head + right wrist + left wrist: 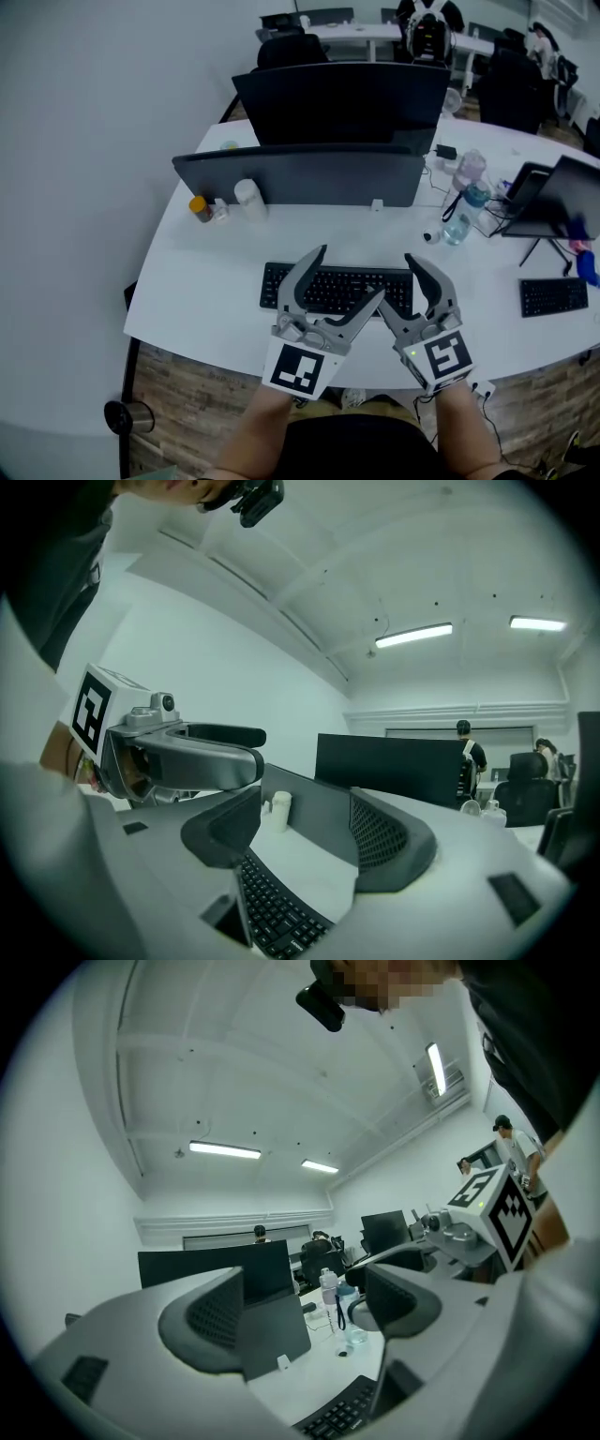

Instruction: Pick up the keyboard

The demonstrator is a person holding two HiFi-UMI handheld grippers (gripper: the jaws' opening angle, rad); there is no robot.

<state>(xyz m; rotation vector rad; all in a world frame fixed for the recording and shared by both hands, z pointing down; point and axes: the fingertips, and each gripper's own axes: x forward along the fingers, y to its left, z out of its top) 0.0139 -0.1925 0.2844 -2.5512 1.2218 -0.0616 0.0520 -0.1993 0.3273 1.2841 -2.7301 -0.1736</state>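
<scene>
Head view: grey panel [309,178] behind keyboard [342,281]

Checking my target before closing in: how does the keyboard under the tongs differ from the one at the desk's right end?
The centre keyboard looks longer than the right keyboard. The centre keyboard lies before the grey monitor; the right keyboard lies before a dark propped screen. Both are black and flat on the white desk.

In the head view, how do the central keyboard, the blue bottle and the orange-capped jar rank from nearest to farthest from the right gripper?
1. central keyboard, just below the right gripper.
2. blue bottle, beyond it, to the right.
3. orange-capped jar, far left.
</scene>
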